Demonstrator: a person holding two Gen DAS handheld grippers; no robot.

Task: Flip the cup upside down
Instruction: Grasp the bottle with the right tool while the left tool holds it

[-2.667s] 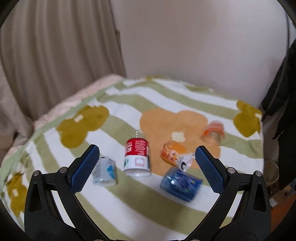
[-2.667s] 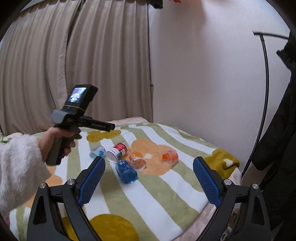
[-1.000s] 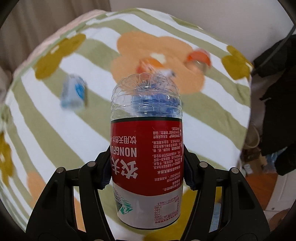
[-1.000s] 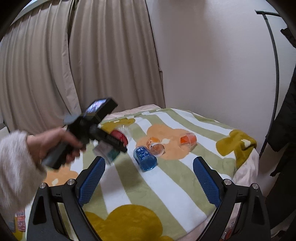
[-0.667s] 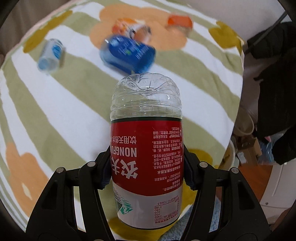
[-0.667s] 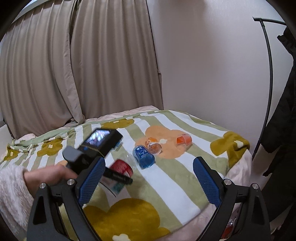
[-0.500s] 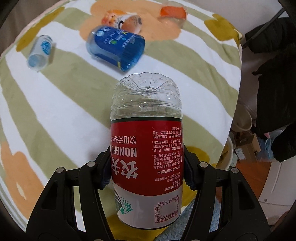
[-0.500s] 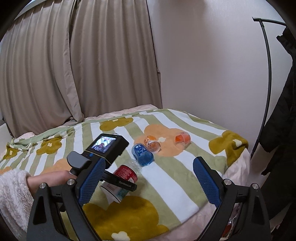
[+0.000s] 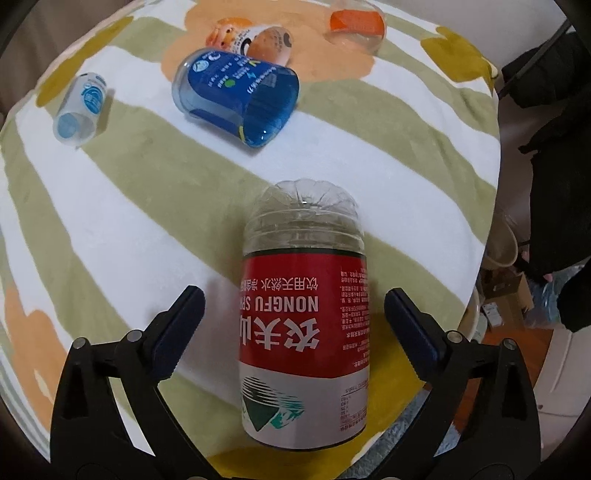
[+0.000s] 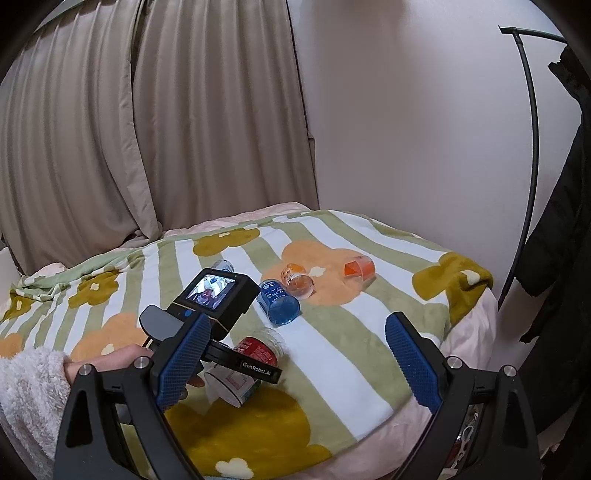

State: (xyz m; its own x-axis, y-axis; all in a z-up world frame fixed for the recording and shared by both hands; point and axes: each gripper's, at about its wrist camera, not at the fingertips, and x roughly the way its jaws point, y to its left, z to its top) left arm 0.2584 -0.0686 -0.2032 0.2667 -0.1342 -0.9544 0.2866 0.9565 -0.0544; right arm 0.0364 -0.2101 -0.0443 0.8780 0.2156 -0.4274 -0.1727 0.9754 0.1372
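The red-labelled clear cup [image 9: 303,325] stands on the striped blanket with its closed bottom up and its printed label upside down. My left gripper [image 9: 293,317] is open, with its blue pads on either side of the cup and apart from it. In the right wrist view the same cup [image 10: 245,365] sits near the blanket's front edge, partly hidden behind the left gripper's body. My right gripper [image 10: 295,354] is open and empty, held above the front of the bed.
A blue cup [image 9: 236,98] lies on its side farther back, with an orange patterned cup [image 9: 251,40] and an orange-banded clear cup [image 9: 356,26] behind it. A small pale blue cup [image 9: 79,107] lies at the left. The bed's edge [image 9: 491,206] drops off at the right.
My left gripper carried the red-labelled cup toward the front of the blanket, then opened. The cup now stands free between the jaws. The right gripper has barely moved.
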